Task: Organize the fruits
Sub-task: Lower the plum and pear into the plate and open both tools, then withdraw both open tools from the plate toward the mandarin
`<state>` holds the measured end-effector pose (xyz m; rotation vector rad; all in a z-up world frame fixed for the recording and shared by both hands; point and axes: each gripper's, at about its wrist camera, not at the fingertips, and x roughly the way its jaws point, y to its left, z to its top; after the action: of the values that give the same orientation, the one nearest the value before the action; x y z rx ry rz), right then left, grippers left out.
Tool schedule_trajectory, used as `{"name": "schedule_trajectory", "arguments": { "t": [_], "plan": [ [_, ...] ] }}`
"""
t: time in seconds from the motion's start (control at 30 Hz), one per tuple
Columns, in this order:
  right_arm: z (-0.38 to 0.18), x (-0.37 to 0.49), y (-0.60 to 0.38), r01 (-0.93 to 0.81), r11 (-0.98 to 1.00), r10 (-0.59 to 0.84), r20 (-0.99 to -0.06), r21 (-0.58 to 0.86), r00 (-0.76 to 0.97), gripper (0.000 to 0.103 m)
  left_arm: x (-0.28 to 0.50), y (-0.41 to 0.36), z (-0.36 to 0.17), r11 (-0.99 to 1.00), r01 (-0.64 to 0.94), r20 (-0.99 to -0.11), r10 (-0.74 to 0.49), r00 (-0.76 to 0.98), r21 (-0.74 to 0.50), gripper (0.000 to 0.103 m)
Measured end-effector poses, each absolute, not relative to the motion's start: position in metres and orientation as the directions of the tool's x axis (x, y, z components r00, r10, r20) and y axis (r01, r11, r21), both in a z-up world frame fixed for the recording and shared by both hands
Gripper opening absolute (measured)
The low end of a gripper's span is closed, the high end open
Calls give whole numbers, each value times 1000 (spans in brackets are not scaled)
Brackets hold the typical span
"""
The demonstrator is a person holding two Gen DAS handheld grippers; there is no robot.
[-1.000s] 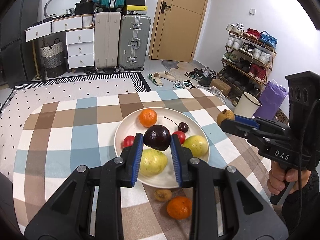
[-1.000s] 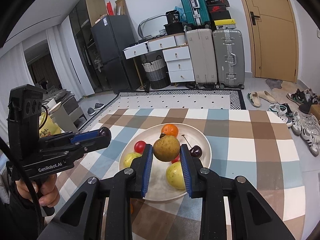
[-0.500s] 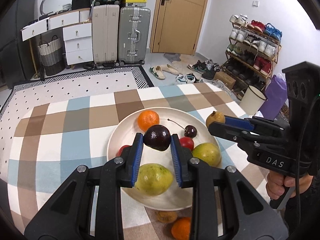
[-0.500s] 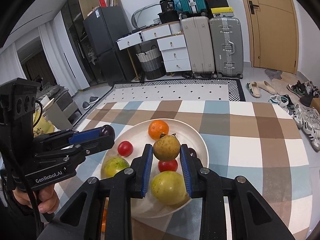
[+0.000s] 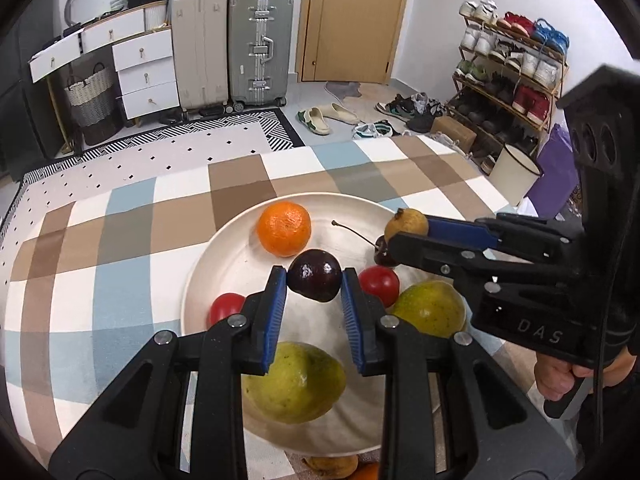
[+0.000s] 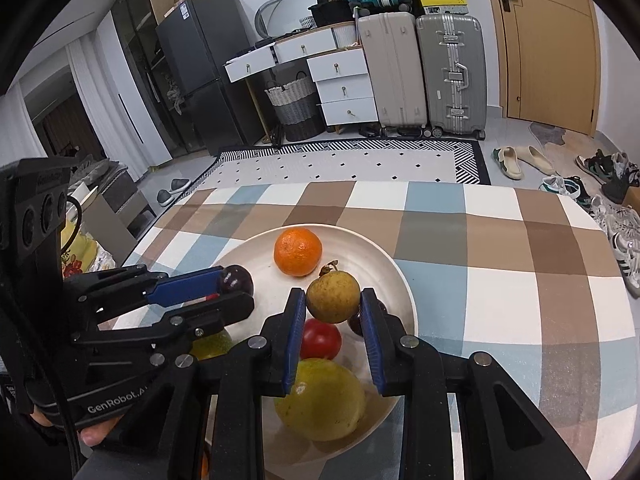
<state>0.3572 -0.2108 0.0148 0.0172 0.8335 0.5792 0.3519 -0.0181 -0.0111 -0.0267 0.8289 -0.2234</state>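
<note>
Our left gripper (image 5: 314, 280) pinches the smooth plum (image 5: 315, 275), our right gripper (image 6: 333, 308) the firm pear (image 6: 333, 297); both round, slippery, held at their widest part

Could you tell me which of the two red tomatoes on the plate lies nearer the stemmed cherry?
The tomato right of the left gripper, beside the cherry; the other tomato sits across the plate.

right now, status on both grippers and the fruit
Left gripper shut on dark plum, over plate. Right gripper shut on brown pear, also over plate. Orange, tomatoes, green fruit below.
</note>
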Motion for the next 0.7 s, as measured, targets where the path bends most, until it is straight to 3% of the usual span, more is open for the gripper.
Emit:
{"name": "schedule_trajectory", "arguments": {
  "t": [0.47, 0.57, 0.6, 0.67, 0.7],
  "plan": [
    [0, 366, -207, -466, 857, 463, -723, 219, 512, 28, 363, -17, -30, 977, 174, -756, -207, 621, -124, 25],
    [4, 358, -210, -473, 854, 473, -698, 215, 537, 47, 360, -15, -27, 978, 166, -751, -204, 628, -127, 26],
    [9, 354, -214, -477, 850, 487, -678, 222, 551, 54, 358, -14, -26, 978, 166, -747, -206, 632, -129, 30],
    [15, 347, -220, -477, 846, 503, -657, 239, 562, 69, 352, -14, -20, 979, 160, -738, -199, 645, -124, 60],
    [19, 344, -224, -469, 849, 502, -646, 242, 575, 76, 347, -13, -17, 985, 136, -730, -169, 662, -105, 69]
  ]
}}
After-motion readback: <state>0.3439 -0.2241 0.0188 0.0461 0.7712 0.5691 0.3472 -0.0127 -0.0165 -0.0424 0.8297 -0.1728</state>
